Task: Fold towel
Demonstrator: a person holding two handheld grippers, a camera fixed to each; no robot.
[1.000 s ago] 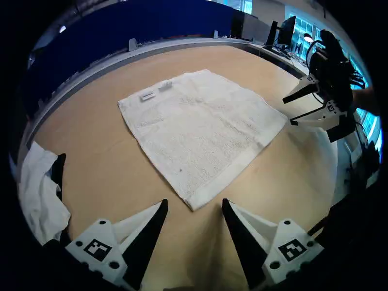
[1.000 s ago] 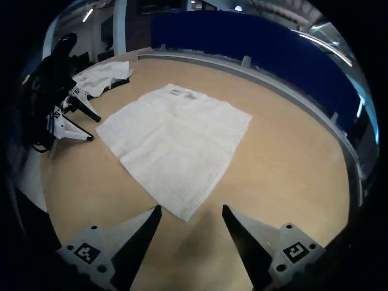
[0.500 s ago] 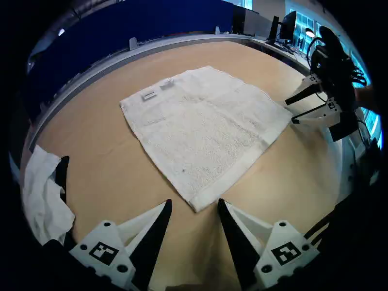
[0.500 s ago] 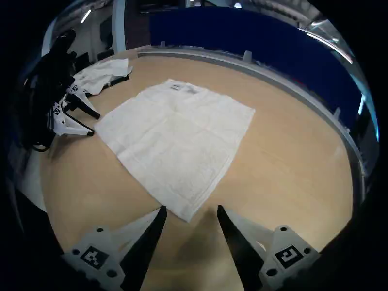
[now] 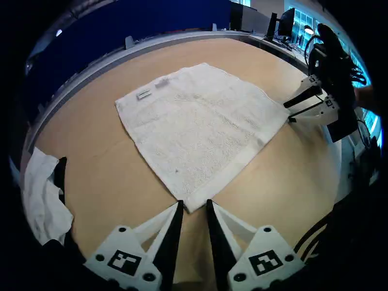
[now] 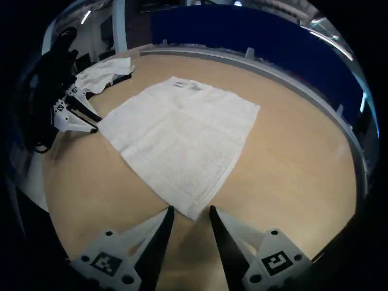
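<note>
**Both claws narrowing on the towel's corners**

Left gripper view. Shows the white square terry towel (image 5: pixel 199 126) spread flat in the middle of the light wooden table (image 5: pixel 106 160), one corner pointing near. Finds the left gripper (image 5: pixel 194 203) drawn in from a wide spread a second ago to a narrow slot, with that near corner just between the tips. Not clamped yet: some gap left on either side. Catches the right gripper (image 5: pixel 287 111) at the far right, tips at the towel's right corner and closer together than before. Leaves the crumpled white cloth (image 5: pixel 43 203) at the near left, well apart.

Right gripper view. Repeats the story: right gripper (image 6: pixel 191 208) narrowed about its own near corner, fingers apart by a slim gap, no pinch so far. Left gripper (image 6: pixel 99 124) at the far left, tips on the towel's left corner.

Reads as the grasp step, with the fold itself not begun. Calls for a final squeeze on both corners before any lift. Risks catching only the hem's edge and slipping.
</note>
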